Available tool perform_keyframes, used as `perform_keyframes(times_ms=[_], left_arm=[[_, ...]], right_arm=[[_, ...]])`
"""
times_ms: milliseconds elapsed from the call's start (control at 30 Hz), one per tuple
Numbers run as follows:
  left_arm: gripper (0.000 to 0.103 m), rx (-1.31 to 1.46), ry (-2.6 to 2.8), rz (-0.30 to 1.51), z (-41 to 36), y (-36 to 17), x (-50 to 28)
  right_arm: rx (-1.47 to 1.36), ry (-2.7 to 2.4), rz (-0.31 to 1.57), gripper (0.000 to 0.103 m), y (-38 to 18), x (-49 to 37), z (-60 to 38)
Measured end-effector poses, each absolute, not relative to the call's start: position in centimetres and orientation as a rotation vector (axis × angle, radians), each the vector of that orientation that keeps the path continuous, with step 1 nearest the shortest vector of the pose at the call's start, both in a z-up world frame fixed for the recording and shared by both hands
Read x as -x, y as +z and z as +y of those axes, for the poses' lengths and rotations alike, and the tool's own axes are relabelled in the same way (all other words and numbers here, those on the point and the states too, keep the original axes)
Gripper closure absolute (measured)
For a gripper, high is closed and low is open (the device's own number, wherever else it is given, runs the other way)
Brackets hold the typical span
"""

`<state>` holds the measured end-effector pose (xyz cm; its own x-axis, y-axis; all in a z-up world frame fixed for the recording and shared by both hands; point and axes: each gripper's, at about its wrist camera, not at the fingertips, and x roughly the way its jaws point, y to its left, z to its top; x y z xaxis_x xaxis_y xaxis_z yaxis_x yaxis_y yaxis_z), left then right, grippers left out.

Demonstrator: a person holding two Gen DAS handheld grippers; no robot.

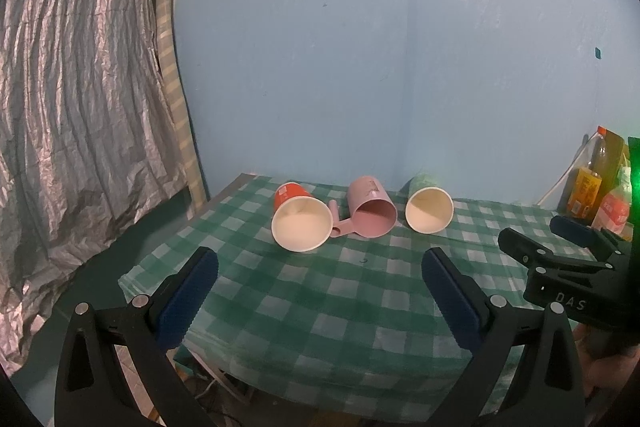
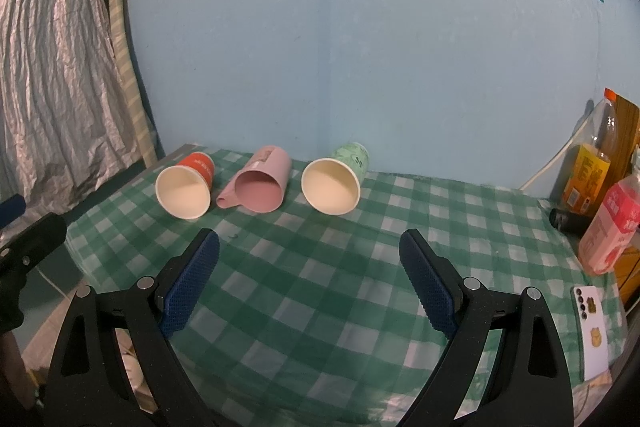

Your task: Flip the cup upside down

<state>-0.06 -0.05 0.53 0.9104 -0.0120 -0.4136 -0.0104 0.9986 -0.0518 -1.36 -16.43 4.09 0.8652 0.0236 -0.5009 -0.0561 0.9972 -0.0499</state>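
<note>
White letters "DAS" on the black plastic body of the right hand-held gripper [image 1: 568, 239]; other labels illegible.

Green-and-white check tablecloth [image 2: 328, 291] covers the desk. On it, the pink mug [image 2: 262, 187] is the landmark: left of it a red paper cup [image 2: 188, 187] with a cream inside, right of it a pale green patterned paper cup [image 2: 336, 179], cream inside too. Behind the mug, a light blue wall [image 2: 360, 47]. Far left, a crinkled silver-grey curtain [image 2: 52, 67]. Both grippers have blue pads [image 2: 192, 287] on black arms.
</note>
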Motion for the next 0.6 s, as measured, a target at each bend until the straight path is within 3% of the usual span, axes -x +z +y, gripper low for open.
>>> perform_keyframes(times_ms=[600], left_arm=[[0.000,0.050,0.000,0.427,-0.34,0.42,0.03]], right_arm=[[0.058,0.045,0.523,0.013,4.13,1.40,-16.46]])
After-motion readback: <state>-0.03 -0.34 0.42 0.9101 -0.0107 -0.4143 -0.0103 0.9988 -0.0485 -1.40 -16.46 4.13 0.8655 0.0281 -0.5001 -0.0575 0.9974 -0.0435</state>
